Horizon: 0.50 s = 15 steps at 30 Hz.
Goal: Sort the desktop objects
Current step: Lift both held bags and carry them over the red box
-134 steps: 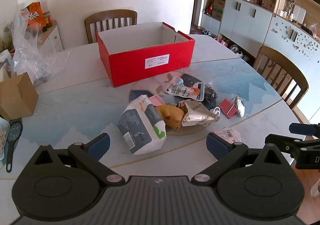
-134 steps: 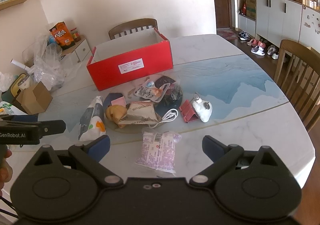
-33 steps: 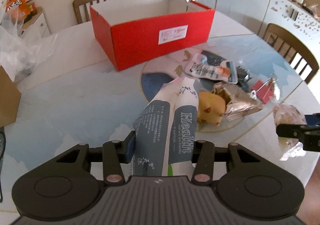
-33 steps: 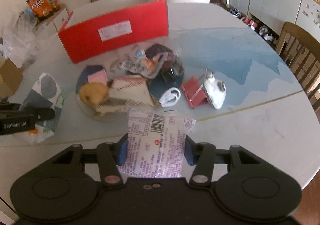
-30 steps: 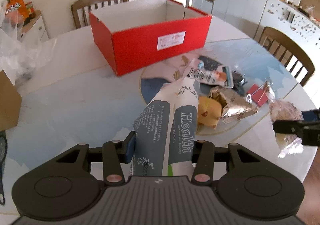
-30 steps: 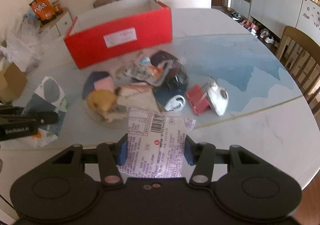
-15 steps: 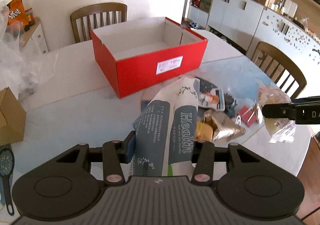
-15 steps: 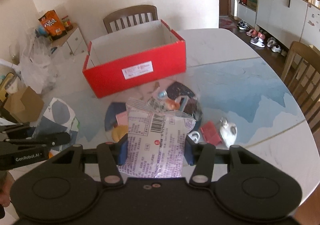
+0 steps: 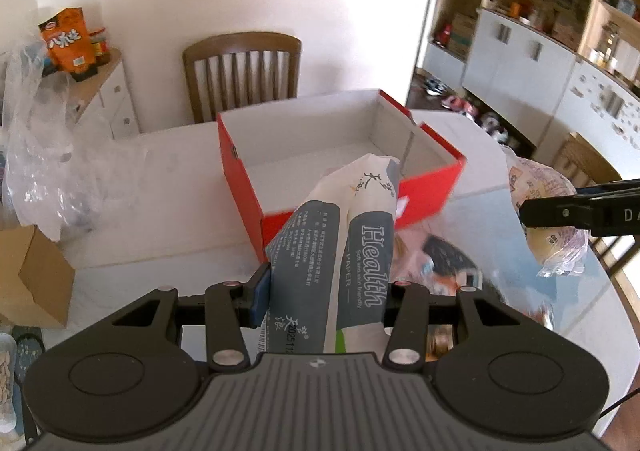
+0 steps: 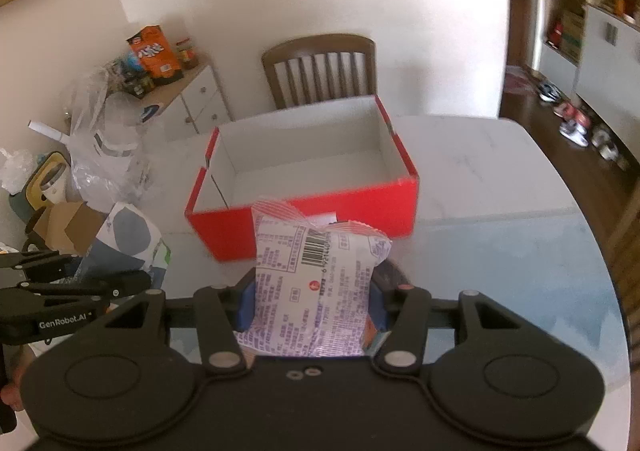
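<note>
pinching tissue pack in left claw, right claw clamping snack packet, red box ahead

The tissue pack is soft matt plastic film, grey and white, creased where the left gripper pinches it. The snack bag is thin glossy film with crimped edges, clamped in the right gripper (both tools are matt black plastic with small metal rivets). The box is smooth red card, plain white inside. The table looks like polished marble. The chair is varnished wood.
</note>
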Motion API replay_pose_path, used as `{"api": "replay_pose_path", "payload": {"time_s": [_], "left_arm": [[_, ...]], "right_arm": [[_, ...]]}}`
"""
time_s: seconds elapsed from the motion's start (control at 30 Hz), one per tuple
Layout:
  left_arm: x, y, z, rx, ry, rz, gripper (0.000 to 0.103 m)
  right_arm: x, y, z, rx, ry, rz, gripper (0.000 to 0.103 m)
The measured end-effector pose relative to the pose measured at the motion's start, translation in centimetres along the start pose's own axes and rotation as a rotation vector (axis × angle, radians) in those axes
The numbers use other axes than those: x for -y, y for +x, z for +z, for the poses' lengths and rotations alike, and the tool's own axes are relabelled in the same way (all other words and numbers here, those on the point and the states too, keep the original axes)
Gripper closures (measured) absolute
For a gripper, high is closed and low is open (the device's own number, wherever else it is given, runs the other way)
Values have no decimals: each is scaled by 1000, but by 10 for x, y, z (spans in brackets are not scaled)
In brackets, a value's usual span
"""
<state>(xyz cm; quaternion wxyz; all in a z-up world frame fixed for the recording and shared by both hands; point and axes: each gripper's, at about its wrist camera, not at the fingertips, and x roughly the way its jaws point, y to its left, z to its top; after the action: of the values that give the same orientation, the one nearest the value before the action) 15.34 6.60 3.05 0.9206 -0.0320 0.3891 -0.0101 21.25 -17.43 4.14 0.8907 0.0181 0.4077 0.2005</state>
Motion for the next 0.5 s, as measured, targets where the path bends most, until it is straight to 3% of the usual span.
{"api": "replay_pose_path", "payload": {"time_s": [0.5], "left_arm": [[1,48,79,25,-44,107,57]], "right_arm": [[30,60,87,4,-130,128,51]]}}
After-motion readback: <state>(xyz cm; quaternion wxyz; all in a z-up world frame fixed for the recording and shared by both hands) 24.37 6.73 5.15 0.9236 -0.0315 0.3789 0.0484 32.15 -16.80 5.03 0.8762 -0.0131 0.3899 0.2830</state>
